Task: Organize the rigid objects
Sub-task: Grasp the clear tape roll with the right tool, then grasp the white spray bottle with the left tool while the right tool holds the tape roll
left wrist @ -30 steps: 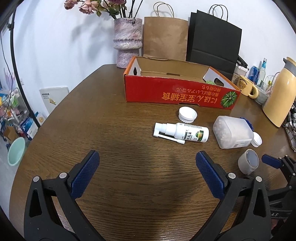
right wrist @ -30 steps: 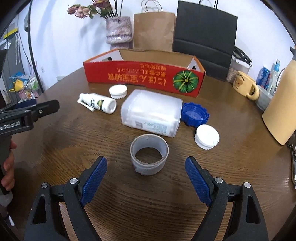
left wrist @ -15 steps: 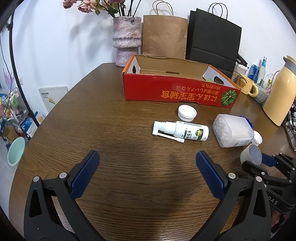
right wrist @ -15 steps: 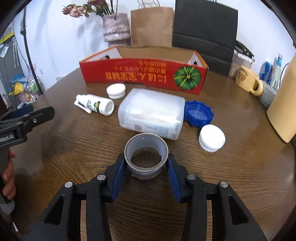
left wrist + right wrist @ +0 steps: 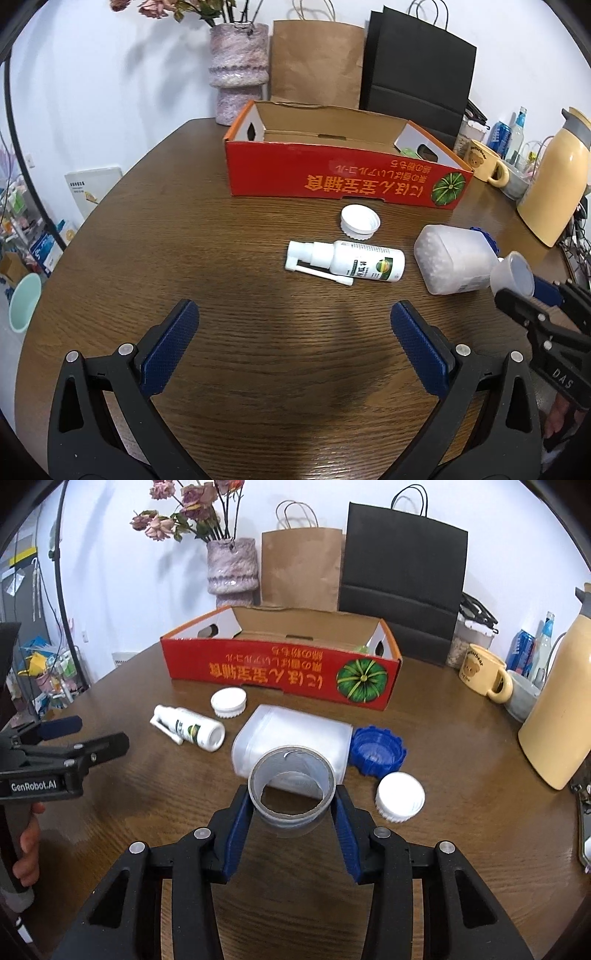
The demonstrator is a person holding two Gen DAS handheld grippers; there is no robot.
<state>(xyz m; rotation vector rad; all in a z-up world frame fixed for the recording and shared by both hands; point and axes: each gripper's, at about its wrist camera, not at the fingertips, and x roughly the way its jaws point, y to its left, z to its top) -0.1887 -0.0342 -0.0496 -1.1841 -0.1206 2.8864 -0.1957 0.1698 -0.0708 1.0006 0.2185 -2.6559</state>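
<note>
My right gripper (image 5: 291,812) is shut on a small translucent cup (image 5: 291,794), lifted off the table with its mouth towards the camera; the cup (image 5: 513,275) also shows at the right edge of the left wrist view. My left gripper (image 5: 291,347) stands open over bare wood. A white spray bottle (image 5: 351,263) lies on its side mid-table, a white cap (image 5: 360,222) beyond it. A clear plastic container (image 5: 295,738) lies beside a blue lid (image 5: 376,751) and a second white cap (image 5: 400,796). The open red cardboard box (image 5: 280,674) stands behind.
A yellow thermos (image 5: 557,716), a yellow mug (image 5: 484,674) and cans crowd the table's right side. A vase with dried flowers (image 5: 231,566) and two paper bags (image 5: 402,572) stand behind the box. A hand (image 5: 27,849) holds the left gripper's handle.
My right gripper closed its jaws on the translucent cup and raised it off the table. The left gripper stayed open and nearly still.
</note>
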